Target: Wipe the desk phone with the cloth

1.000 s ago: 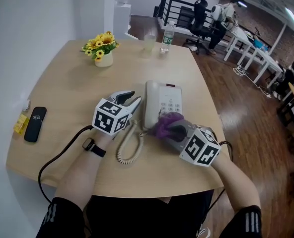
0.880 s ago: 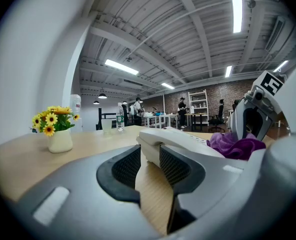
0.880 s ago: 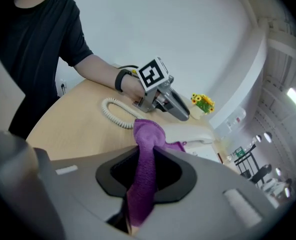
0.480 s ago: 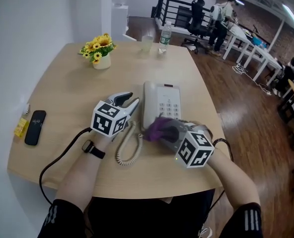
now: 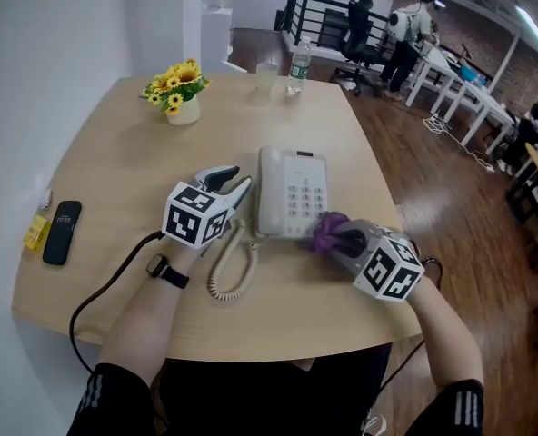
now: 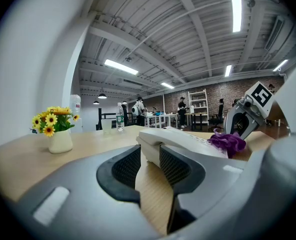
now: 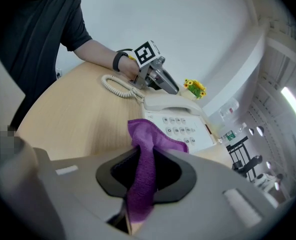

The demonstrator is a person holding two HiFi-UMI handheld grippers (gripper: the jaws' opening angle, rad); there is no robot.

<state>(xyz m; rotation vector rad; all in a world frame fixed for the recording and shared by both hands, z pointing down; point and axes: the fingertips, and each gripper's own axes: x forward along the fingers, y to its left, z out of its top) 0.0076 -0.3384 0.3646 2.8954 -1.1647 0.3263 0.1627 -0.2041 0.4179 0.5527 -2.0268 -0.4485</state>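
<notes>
A white desk phone (image 5: 292, 198) lies mid-table with its handset on the cradle at its left side. My right gripper (image 5: 342, 237) is shut on a purple cloth (image 5: 326, 232), and the cloth touches the phone's near right corner. In the right gripper view the cloth (image 7: 143, 169) hangs pinched between the jaws, with the keypad (image 7: 180, 126) just ahead. My left gripper (image 5: 234, 182) rests open on the table against the phone's left side. In the left gripper view the handset end (image 6: 180, 140) sits just beyond the open jaws.
The phone's coiled cord (image 5: 228, 266) loops toward the near edge between my hands. A vase of yellow flowers (image 5: 183, 94), a glass (image 5: 267, 78) and a water bottle (image 5: 295, 66) stand at the far side. A black mobile (image 5: 61, 232) lies at the left edge.
My right gripper swept the cloth left along the phone's near end, then right to its near right corner. The left gripper has stayed by the handset.
</notes>
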